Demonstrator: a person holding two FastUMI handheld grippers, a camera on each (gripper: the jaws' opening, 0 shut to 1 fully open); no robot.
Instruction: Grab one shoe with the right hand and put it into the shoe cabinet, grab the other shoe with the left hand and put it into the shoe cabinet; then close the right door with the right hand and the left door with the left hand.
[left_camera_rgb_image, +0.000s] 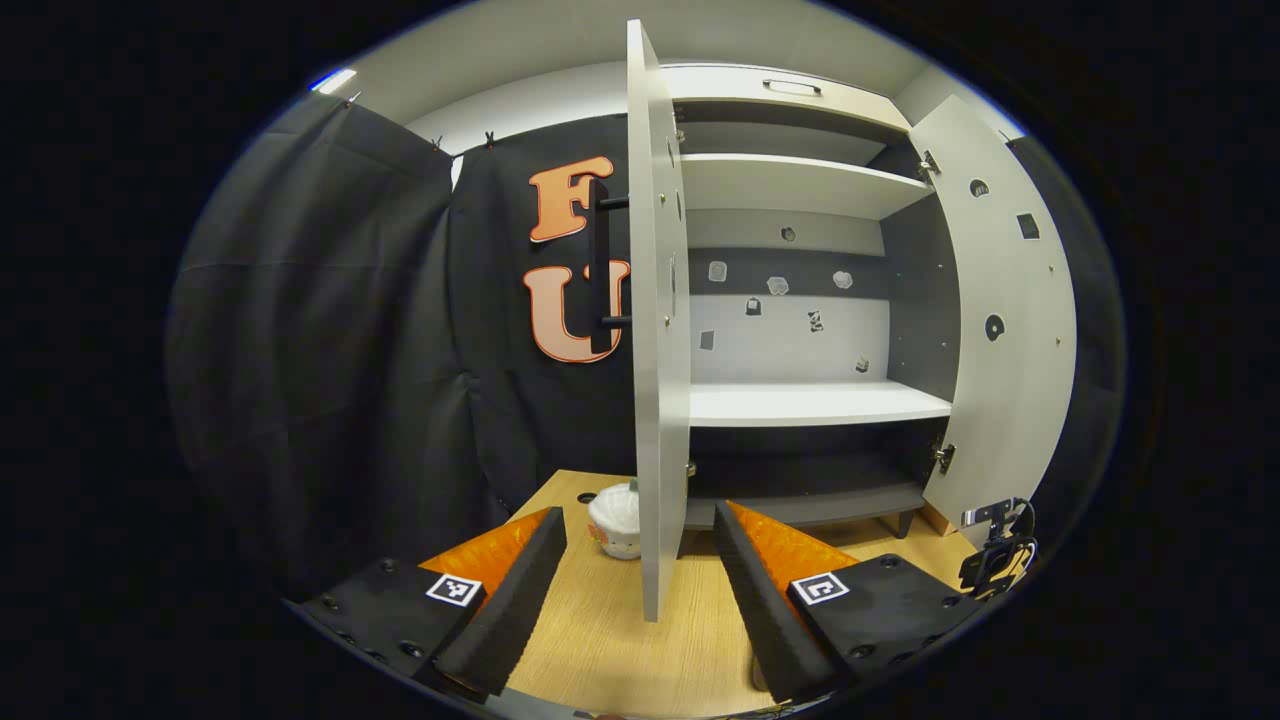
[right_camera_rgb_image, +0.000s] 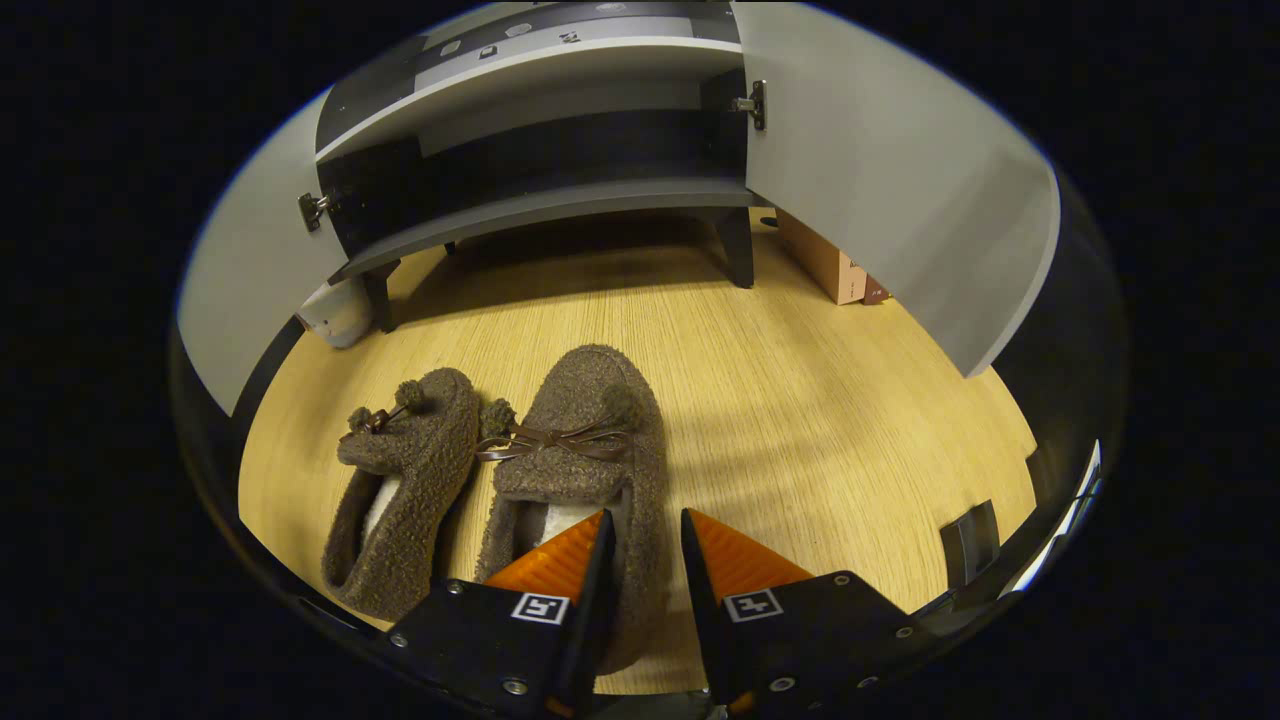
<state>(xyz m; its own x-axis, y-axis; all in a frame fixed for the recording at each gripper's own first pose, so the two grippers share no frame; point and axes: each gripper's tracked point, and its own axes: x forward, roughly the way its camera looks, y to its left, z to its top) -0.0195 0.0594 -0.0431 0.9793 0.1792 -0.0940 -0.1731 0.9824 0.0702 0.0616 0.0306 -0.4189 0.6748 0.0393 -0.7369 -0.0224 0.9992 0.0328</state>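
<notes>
Jaws of the right gripper pinched one slipper's side wall; the fuzzy edge could slip free. The left gripper stood agape.

A small white cup sits on the wooden floor; a cardboard box rests behind it.

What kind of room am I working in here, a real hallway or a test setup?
Most likely a staged test booth, not a home: black cloth hangs as the wall, and a shoe cabinet with both doors open stands on a wood-look floor, where two fuzzy brown slippers lie.
</notes>
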